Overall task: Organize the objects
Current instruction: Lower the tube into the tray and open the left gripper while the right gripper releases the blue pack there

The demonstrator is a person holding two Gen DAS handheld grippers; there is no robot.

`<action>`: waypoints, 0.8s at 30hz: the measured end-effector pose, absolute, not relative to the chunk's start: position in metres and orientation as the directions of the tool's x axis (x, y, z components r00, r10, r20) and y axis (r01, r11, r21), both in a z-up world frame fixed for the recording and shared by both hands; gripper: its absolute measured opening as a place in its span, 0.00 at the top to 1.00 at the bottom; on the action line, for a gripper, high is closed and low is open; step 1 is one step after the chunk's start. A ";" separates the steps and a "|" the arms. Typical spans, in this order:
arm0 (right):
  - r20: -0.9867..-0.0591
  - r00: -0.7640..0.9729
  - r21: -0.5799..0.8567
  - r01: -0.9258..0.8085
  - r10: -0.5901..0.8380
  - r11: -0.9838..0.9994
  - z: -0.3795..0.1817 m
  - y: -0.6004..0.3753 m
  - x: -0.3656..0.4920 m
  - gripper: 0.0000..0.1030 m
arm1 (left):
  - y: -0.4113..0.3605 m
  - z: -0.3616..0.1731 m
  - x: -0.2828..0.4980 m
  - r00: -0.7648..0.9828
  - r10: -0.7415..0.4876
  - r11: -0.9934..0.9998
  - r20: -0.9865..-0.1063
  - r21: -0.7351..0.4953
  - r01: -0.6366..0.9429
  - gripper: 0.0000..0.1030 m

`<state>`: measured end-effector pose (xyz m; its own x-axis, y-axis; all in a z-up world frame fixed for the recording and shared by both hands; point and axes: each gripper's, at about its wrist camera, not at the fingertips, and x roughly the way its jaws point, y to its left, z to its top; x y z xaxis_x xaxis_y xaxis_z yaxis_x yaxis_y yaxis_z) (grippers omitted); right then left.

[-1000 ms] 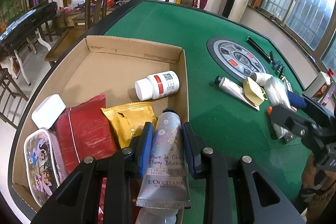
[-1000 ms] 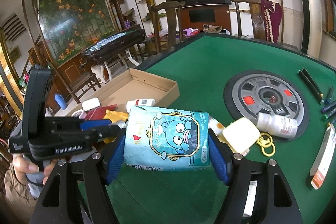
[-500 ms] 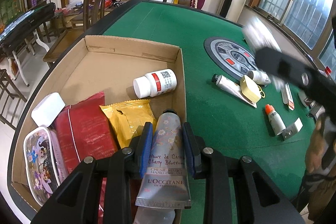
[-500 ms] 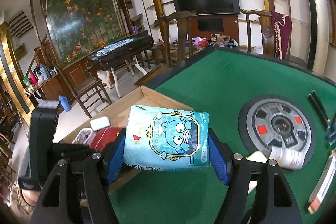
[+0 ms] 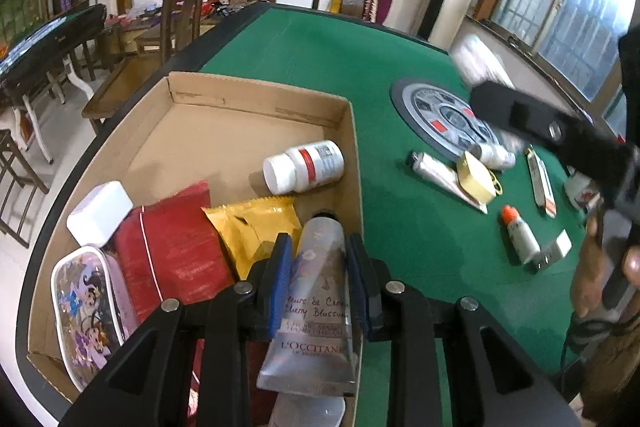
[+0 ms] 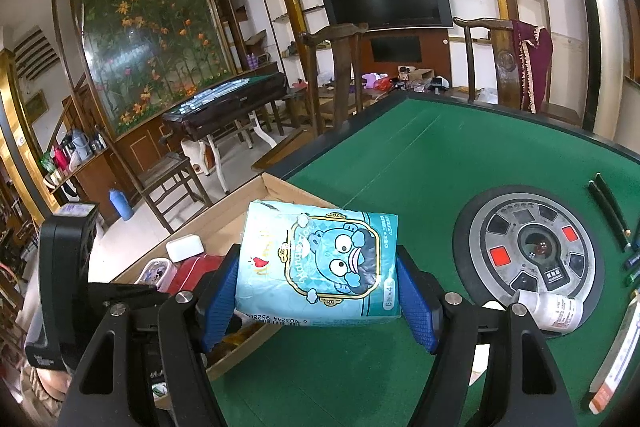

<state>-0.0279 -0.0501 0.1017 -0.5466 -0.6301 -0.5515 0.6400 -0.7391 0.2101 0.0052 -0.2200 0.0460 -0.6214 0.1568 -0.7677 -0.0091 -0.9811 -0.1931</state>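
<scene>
Left gripper (image 5: 318,281) jaws clamping L'Occitane hand cream tube (image 5: 316,303) over cardboard box (image 5: 256,99) | right gripper (image 6: 318,293) jaws gripping blue tissue pack (image 6: 320,267) above green tabletop (image 6: 440,163)

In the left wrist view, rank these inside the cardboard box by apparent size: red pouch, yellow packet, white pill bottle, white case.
1. red pouch
2. yellow packet
3. white pill bottle and white case look about alike; the bottle lies farther from the camera, so unranked.

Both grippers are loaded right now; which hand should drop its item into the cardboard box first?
Left, probably. The left gripper already holds the hand cream tube over the cardboard box. The right gripper grips the tissue pack beside the box's edge.
</scene>
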 end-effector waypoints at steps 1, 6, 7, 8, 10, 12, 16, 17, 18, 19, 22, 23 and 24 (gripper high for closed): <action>-0.552 -0.545 0.211 0.640 -0.631 -0.739 0.101 -0.051 -0.029 0.26 | -0.220 0.047 0.002 -0.623 0.151 -0.982 -0.768 -0.189 -0.006 0.74; -0.562 -0.540 0.210 0.639 -0.626 -0.740 0.097 -0.058 -0.035 0.26 | -0.217 0.047 -0.009 -0.625 0.148 -0.983 -0.766 -0.181 -0.010 0.74; -0.564 -0.541 0.210 0.637 -0.624 -0.741 0.096 -0.059 -0.038 0.26 | -0.217 0.044 -0.011 -0.621 0.143 -0.984 -0.771 -0.177 -0.007 0.74; -0.566 -0.540 0.210 0.636 -0.623 -0.742 0.095 -0.060 -0.039 0.26 | -0.217 0.043 -0.012 -0.619 0.143 -0.984 -0.772 -0.178 -0.005 0.74; -0.570 -0.538 0.212 0.634 -0.621 -0.743 0.094 -0.061 -0.042 0.26 | -0.221 0.040 -0.012 -0.617 0.150 -0.982 -0.772 -0.190 -0.001 0.74; -0.577 -0.529 0.215 0.637 -0.622 -0.741 0.092 -0.064 -0.044 0.26 | -0.226 0.041 -0.009 -0.621 0.148 -0.981 -0.770 -0.195 0.008 0.74; -0.591 -0.504 0.209 0.658 -0.629 -0.724 0.087 -0.078 -0.046 0.26 | -0.244 0.045 0.003 -0.637 0.135 -0.977 -0.759 -0.211 0.044 0.74; -0.597 -0.495 0.205 0.667 -0.632 -0.716 0.086 -0.084 -0.046 0.26 | -0.249 0.047 0.008 -0.641 0.126 -0.976 -0.757 -0.211 0.058 0.74; -0.601 -0.485 0.202 0.677 -0.635 -0.708 0.084 -0.089 -0.046 0.26 | -0.252 0.047 0.010 -0.644 0.121 -0.975 -0.755 -0.212 0.066 0.74; -0.607 -0.469 0.199 0.692 -0.641 -0.694 0.082 -0.098 -0.047 0.26 | -0.257 0.048 0.015 -0.648 0.115 -0.974 -0.753 -0.214 0.075 0.74; -0.632 -0.422 0.185 0.733 -0.651 -0.655 0.074 -0.125 -0.050 0.26 | -0.267 0.051 0.026 -0.656 0.093 -0.973 -0.749 -0.209 0.100 0.74; -0.640 -0.410 0.178 0.744 -0.650 -0.644 0.072 -0.134 -0.051 0.26 | -0.270 0.053 0.030 -0.659 0.086 -0.972 -0.747 -0.209 0.109 0.74; -0.648 -0.401 0.169 0.753 -0.648 -0.635 0.069 -0.143 -0.053 0.26 | -0.274 0.053 0.033 -0.662 0.081 -0.971 -0.745 -0.209 0.117 0.74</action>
<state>-0.0526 -0.1434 0.0692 -0.4011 -0.6477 -0.6478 0.7535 -0.6354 0.1689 0.0328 -0.2737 0.0534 -0.6621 0.0806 -0.7451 0.1173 -0.9708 -0.2092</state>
